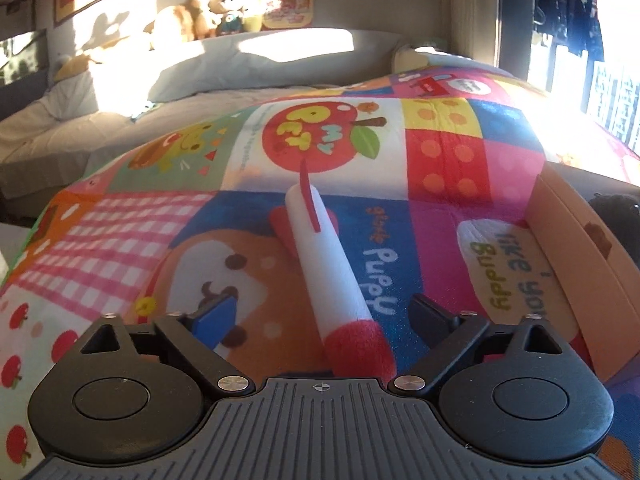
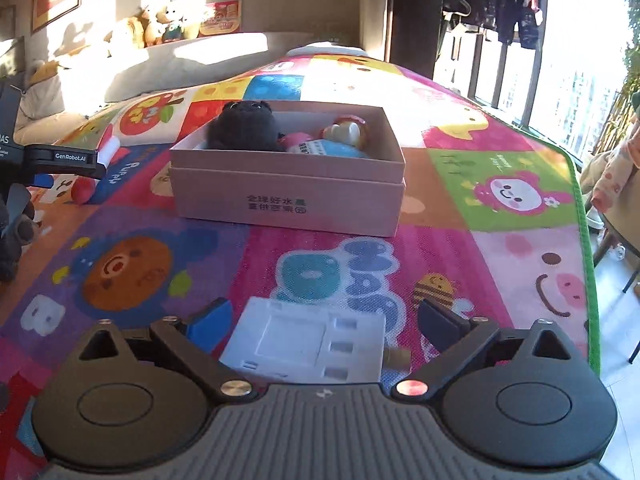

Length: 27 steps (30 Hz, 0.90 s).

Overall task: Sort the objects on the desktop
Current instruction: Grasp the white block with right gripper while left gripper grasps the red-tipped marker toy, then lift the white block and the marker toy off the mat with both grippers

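A white foam tube with red ends (image 1: 324, 264) lies on the colourful play mat (image 1: 120, 232), running away from me between the open jaws of my left gripper (image 1: 326, 316), which do not touch it. A white plastic charger-like box (image 2: 308, 340) lies on the mat between the open jaws of my right gripper (image 2: 326, 318). A pink cardboard box (image 2: 288, 184) stands ahead in the right wrist view; it holds a black plush toy (image 2: 244, 126), a small figurine (image 2: 346, 132) and a blue-white item. The left gripper body (image 2: 60, 160) shows at the left edge there.
The pink box's side (image 1: 580, 248) is at the right in the left wrist view. A grey sofa with plush toys (image 1: 208, 20) stands behind the mat. A window and hanging clothes (image 2: 500, 4) are at the right, and the mat's green edge (image 2: 588, 240) meets tiled floor.
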Each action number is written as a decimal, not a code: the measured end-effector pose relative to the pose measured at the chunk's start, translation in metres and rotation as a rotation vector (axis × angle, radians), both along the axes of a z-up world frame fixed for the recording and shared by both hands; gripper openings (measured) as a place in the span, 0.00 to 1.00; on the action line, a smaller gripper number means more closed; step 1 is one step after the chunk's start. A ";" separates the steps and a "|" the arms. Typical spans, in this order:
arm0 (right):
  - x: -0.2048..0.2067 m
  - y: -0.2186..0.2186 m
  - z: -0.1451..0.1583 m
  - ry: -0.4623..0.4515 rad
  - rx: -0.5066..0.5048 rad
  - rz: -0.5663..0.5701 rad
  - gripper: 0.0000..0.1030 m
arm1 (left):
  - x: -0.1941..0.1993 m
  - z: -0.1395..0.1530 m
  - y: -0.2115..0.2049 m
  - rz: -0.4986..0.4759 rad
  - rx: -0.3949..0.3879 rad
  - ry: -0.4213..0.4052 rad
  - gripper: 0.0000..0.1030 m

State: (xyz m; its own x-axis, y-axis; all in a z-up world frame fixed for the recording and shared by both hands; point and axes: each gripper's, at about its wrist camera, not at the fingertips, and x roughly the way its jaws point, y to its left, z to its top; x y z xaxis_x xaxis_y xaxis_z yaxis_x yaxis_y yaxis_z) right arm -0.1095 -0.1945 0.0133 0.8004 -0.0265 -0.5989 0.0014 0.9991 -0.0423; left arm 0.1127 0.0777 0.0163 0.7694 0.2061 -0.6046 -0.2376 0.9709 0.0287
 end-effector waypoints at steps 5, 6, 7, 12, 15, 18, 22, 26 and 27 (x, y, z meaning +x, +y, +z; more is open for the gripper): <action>0.004 -0.001 -0.006 0.021 0.012 0.000 1.00 | 0.007 -0.007 -0.008 -0.036 0.048 0.036 0.55; 0.005 -0.002 -0.006 0.028 0.020 -0.004 1.00 | 0.005 -0.007 -0.010 -0.051 0.053 0.032 0.50; 0.005 -0.003 -0.007 0.035 0.031 -0.008 1.00 | 0.002 -0.006 -0.013 -0.062 0.063 0.035 0.41; 0.007 -0.005 -0.008 0.045 0.053 -0.015 1.00 | -0.027 0.001 -0.036 -0.162 0.096 0.023 0.32; 0.007 -0.005 -0.009 0.049 0.055 -0.013 1.00 | -0.056 0.004 -0.051 -0.232 0.041 0.028 0.32; 0.007 -0.005 -0.009 0.050 0.055 -0.011 1.00 | -0.088 0.005 -0.064 -0.288 -0.012 0.041 0.32; 0.003 -0.003 -0.007 0.059 0.039 -0.001 1.00 | -0.126 0.007 -0.079 -0.333 -0.080 0.060 0.32; -0.013 -0.005 -0.007 0.098 0.042 0.035 1.00 | -0.154 0.002 -0.099 -0.415 -0.100 0.079 0.42; -0.018 -0.006 -0.007 0.108 0.031 0.041 1.00 | -0.158 0.001 -0.103 -0.434 -0.093 0.076 0.46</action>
State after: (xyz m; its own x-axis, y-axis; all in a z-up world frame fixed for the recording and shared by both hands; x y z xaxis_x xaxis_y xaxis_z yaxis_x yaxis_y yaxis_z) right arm -0.1273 -0.2004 0.0059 0.7312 0.0244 -0.6817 -0.0422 0.9991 -0.0096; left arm -0.0453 -0.0258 0.0175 0.7250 -0.1838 -0.6638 0.1916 0.9795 -0.0619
